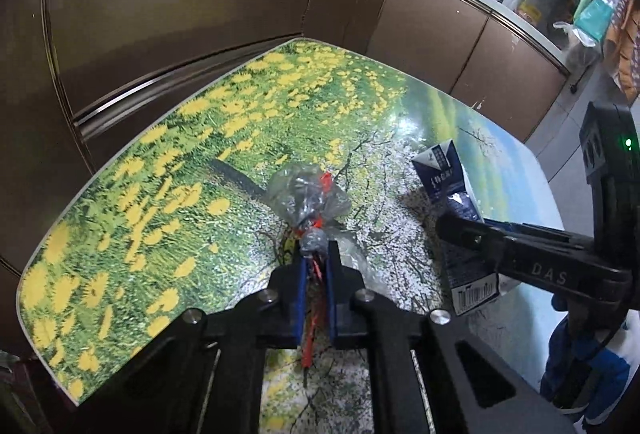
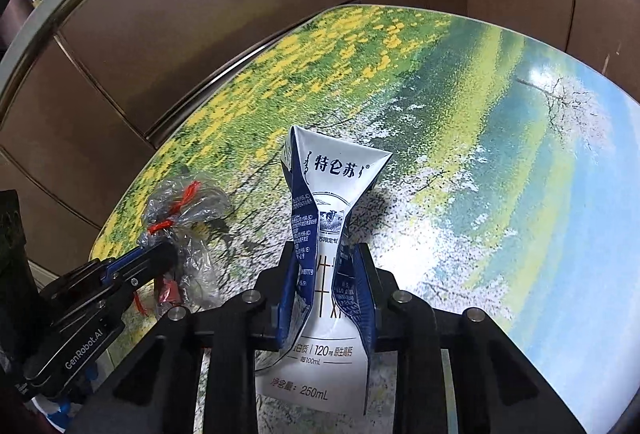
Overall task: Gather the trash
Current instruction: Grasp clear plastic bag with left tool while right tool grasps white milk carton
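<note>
Your left gripper is squeezed on the crinkly plastic bag mid-table and your right gripper pinches the milk carton nearer the right edge, so lift both slowly and hold tight.

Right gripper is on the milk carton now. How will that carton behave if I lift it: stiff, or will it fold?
The milk carton looks pinched inward where the right gripper squeezes it, so it probably yields rather than staying stiff. That crushed waist suggests it is empty or nearly so, hence light. Its glossy printed skin may slip slightly, though the dent should help the fingers hold.
</note>
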The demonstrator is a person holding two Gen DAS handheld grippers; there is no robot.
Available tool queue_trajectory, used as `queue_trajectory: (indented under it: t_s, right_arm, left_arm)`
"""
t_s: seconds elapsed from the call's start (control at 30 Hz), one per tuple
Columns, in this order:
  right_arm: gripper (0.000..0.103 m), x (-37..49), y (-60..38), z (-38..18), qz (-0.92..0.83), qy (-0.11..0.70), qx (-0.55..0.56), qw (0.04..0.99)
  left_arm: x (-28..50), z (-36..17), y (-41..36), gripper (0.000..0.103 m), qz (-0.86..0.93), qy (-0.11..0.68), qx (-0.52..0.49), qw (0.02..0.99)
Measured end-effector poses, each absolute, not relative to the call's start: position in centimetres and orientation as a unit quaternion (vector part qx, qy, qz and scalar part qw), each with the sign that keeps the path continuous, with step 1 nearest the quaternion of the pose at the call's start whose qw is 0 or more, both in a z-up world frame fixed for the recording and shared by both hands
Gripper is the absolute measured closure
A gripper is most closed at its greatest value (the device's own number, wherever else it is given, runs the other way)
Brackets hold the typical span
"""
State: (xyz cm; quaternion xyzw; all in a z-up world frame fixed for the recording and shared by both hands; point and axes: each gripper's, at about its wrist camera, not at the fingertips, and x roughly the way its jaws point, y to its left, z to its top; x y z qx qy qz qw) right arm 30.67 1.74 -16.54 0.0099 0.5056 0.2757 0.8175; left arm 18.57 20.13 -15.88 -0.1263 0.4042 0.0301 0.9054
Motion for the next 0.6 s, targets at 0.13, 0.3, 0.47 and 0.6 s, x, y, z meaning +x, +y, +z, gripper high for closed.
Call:
queue_trajectory:
  t_s: [0.13,0.3,0.47,0.6]
  right_arm:
    - [0.075,29.3,1.2,-15.4,0.284,0.491,0.01,0.823]
    - [0.075,26.9,0.0,-13.4,0.29,0.47,0.013,0.833]
    - [0.075,24.4,-1.7,-11.6,0.298,0.45,0.012,0.842]
    - [0.075,22.5,-3.6,-10.1,0.306,0.435,0.016,0.847]
  left_arm:
    - [17.2,-14.7,19.4,0.096,0.037,0.392,-0.108,0.913]
    - [15.5,-13.2,18.5,0.096,0.042,0.373,-0.088,0.923]
    - [13.4,-11.5,16.8,0.096,0.047,0.353,-0.061,0.933]
    - [11.8,-10.2,15.5,0.096,0.05,0.342,-0.046,0.937]
